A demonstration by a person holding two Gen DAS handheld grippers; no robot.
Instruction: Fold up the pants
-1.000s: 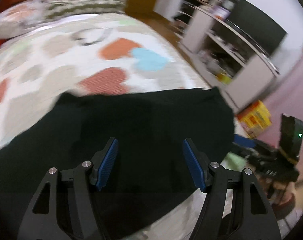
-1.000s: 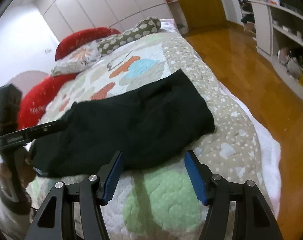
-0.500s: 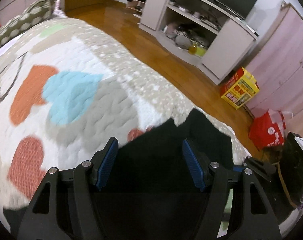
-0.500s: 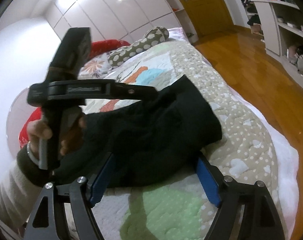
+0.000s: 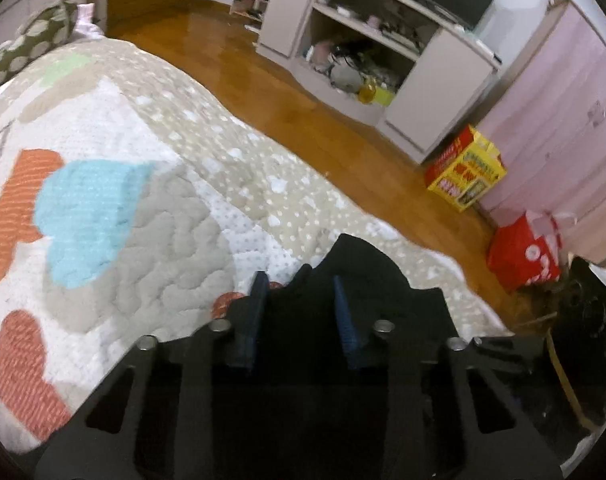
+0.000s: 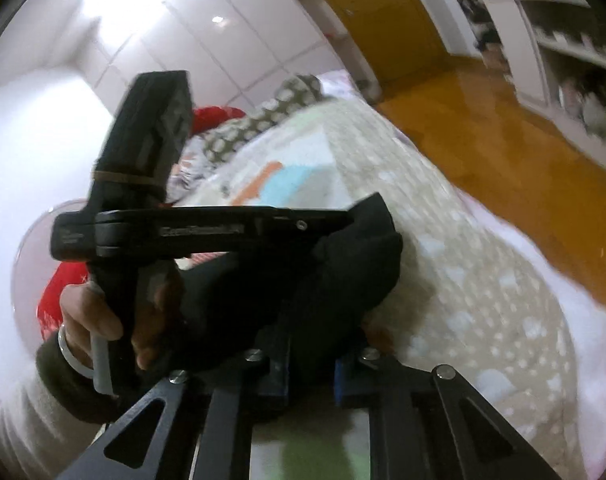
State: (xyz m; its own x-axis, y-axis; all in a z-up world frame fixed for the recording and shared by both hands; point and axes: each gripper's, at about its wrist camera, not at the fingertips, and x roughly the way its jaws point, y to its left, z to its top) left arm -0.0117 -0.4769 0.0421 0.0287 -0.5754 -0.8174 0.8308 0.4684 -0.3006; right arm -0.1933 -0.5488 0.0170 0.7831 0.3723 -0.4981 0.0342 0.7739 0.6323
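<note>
The black pants (image 5: 359, 264) lie bunched on the heart-patterned quilt (image 5: 103, 208). My left gripper (image 5: 298, 282) points down at their far corner. Its jaws are closing, with a fold of black cloth pinched between the blue pads (image 5: 259, 292). In the right wrist view the left gripper (image 6: 343, 216) comes in from the left and holds that corner of the pants (image 6: 343, 272) raised off the bed. A person's hand (image 6: 99, 316) grips its handle. My right gripper (image 6: 309, 364) is low at the near edge of the pants. Its jaws are closing with black fabric between them.
The bed edge drops to a wooden floor (image 5: 231, 60) on the right. A grey shelf unit (image 5: 383, 64), a yellow and red box (image 5: 465, 170) and a red bag (image 5: 523, 252) stand beyond it. Spotted and red pillows (image 6: 287, 100) lie at the head of the bed.
The left gripper swung over to the pants' far corner and narrowed its jaws on the cloth. The right jaws narrowed on the near edge. The pants went from flat to bunched.
</note>
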